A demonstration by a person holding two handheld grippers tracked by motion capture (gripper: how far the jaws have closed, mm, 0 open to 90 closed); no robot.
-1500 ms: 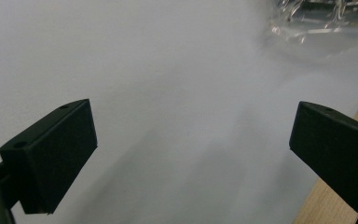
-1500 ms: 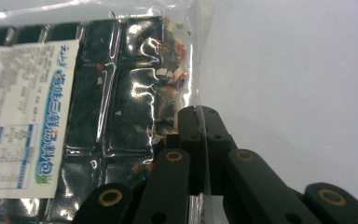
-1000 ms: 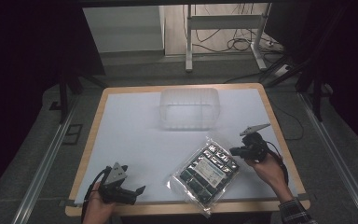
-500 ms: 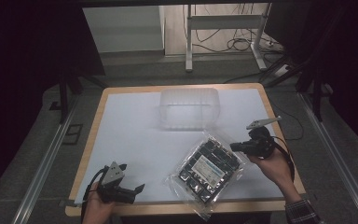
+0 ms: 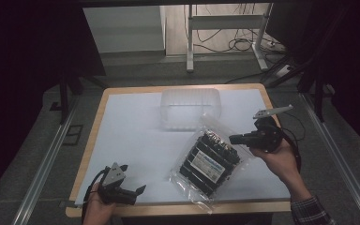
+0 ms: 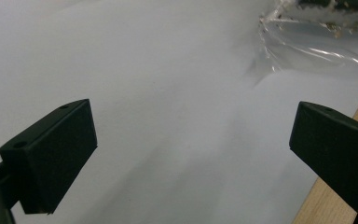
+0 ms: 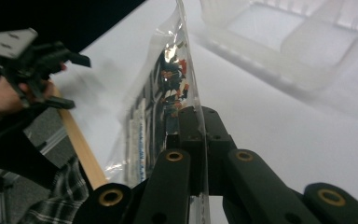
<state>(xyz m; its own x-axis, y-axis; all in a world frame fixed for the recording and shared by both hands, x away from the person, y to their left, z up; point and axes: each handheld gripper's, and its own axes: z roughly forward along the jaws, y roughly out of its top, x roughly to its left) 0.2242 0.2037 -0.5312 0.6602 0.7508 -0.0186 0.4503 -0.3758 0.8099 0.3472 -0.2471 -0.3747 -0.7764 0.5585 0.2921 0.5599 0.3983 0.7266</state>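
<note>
Clamped on the edge of one clear plastic bag (image 5: pixel 212 158), the right hand-held gripper (image 5: pixel 234 138) is seen at the right side of the worktop (image 5: pixel 131 136), held in the person's right hand (image 5: pixel 277 157). In the right gripper view its two black jaws are pressed together on the bag's clear film, and the bag (image 7: pixel 165 107) is seen edge-on, rising from the jaws. One end of the bag is raised at the gripper, while the opposite end rests on the white sheet near the worktop's front edge. Dark packed items and one white label are seen inside the bag; their number cannot be counted.

One left hand-held gripper (image 5: pixel 140 189) is held low at the front left corner of the worktop, well apart from the bag. Its two jaws are spread wide with nothing between them, as seen in the left gripper view, where a corner of the bag (image 6: pixel 317 37) is seen farther off.

One clear plastic tray (image 5: pixel 190 108) is set toward the back of the worktop, just beyond the bag's raised end.
</note>
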